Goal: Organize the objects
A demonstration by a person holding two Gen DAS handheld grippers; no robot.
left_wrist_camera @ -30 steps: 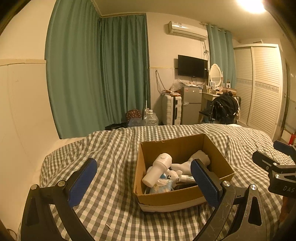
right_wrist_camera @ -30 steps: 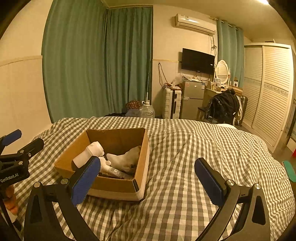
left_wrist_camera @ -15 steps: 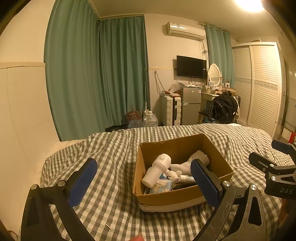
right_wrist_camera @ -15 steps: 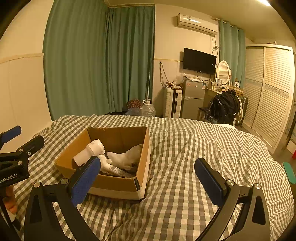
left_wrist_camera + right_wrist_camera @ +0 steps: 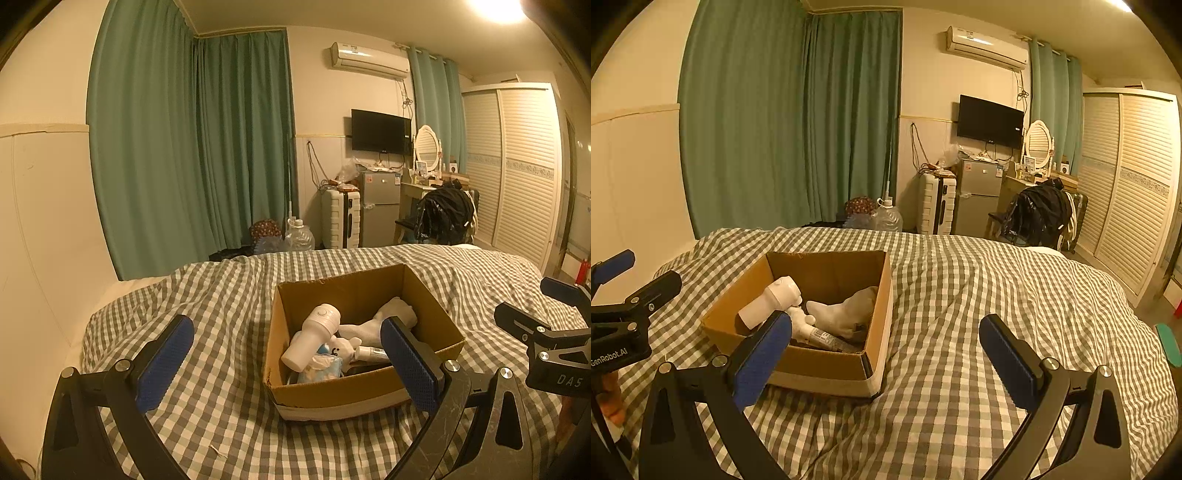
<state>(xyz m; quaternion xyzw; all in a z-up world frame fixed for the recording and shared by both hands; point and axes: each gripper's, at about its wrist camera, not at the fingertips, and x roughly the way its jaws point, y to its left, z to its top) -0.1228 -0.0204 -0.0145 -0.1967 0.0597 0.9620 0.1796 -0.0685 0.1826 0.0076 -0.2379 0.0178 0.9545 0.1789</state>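
Cardboard box beyond empty spread jaws

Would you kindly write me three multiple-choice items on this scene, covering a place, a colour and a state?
1. Where does the box sit?
A. on the floor
B. on the checked bed
C. on the fridge

2. What colour are the curtains?
A. green
B. red
C. white

3. What state is the left tool in?
A. shut on a bottle
B. shut on nothing
C. open, holding nothing

Answers:
1. B, as the checked cover lies all around the box's base in both views.
2. A, as the drapes behind the bed are teal green.
3. C, as its blue pads stand wide apart with nothing between them; the right tool is open too.
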